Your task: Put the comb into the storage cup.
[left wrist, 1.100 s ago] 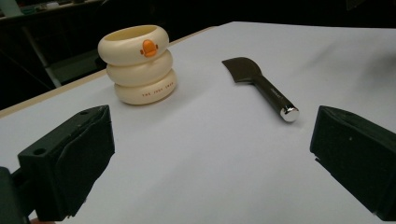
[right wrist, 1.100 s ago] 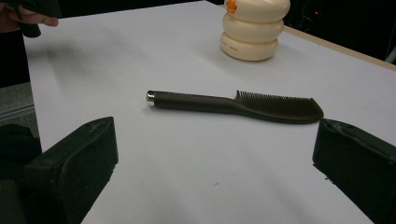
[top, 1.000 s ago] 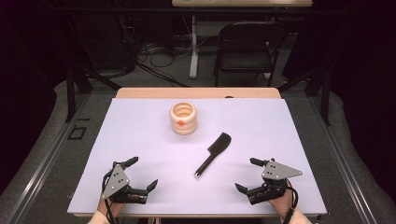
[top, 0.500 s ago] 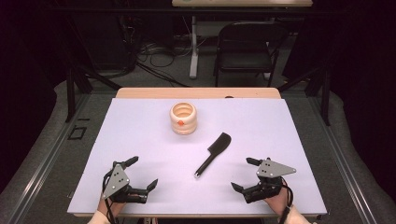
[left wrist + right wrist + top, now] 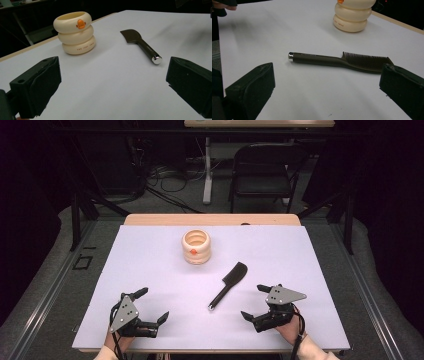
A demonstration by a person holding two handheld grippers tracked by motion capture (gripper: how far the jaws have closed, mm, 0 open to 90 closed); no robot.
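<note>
Near edge of the table (image 5: 150,255): both grippers are resting low, jaws spread wide, nothing between them. The left gripper (image 5: 148,307) is sitting at the near left corner, well apart from everything. The right gripper (image 5: 256,302) is sitting at the near right, angled toward the comb (image 5: 228,285), the nearest thing to it; judging by that aim, a pick-up of the comb is being lined up, with the jaws opened in readiness.

Mid-table: the comb is lying flat on the white cover, handle end pointing toward the near edge, head toward the far right. It is lying apart from both grippers, nearer the right one.

Farther back: a cream ringed holder (image 5: 197,247) is standing upright, near the comb's head but not touching. Likely the place for the comb, though that is only a guess.

Views compared: the right gripper view is showing the comb (image 5: 342,61) broadside, teeth plainly visible along the far edge and a chrome cap on the handle tip. The left gripper view is showing the comb (image 5: 141,46) end-on, cap toward the lens, teeth hidden, and the holder (image 5: 74,32) with an orange mark and small lettering. The high view is giving the overall layout.
</note>
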